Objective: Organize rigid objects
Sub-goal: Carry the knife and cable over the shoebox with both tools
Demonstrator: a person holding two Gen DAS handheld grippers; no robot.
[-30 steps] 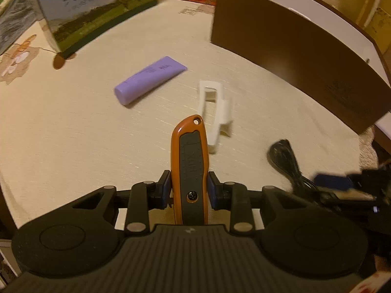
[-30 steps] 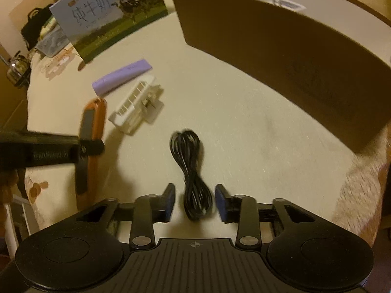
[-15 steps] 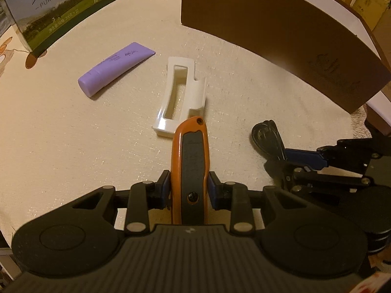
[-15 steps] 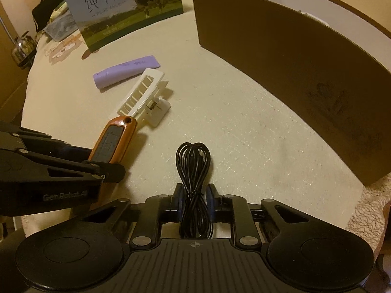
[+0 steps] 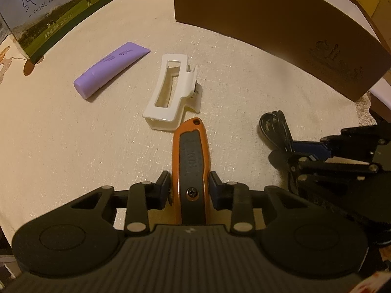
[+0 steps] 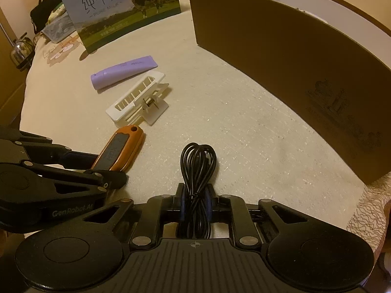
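Observation:
An orange and grey utility knife (image 5: 190,156) lies low over the tablecloth, tip near a white hair clip (image 5: 171,92). My left gripper (image 5: 190,183) has its pads on the knife's sides, and its jaws are just starting to open. In the right wrist view the knife (image 6: 119,149) rests on the cloth with the left gripper (image 6: 102,166) beside it. My right gripper (image 6: 195,193) is shut on a coiled black cable (image 6: 198,161), whose loop end lies on the cloth. The cable (image 5: 275,127) and right gripper (image 5: 308,151) show at the right of the left wrist view.
A purple tube (image 5: 110,69) lies left of the clip. A tall brown box (image 6: 293,73) with a white inside stands at the back right. A milk carton (image 6: 127,12) stands at the back left, with a kettle (image 6: 20,51) beyond the table's edge.
My right gripper has closed on the black cable. The left gripper carried the knife down and forward, close to the white clip and the cloth.

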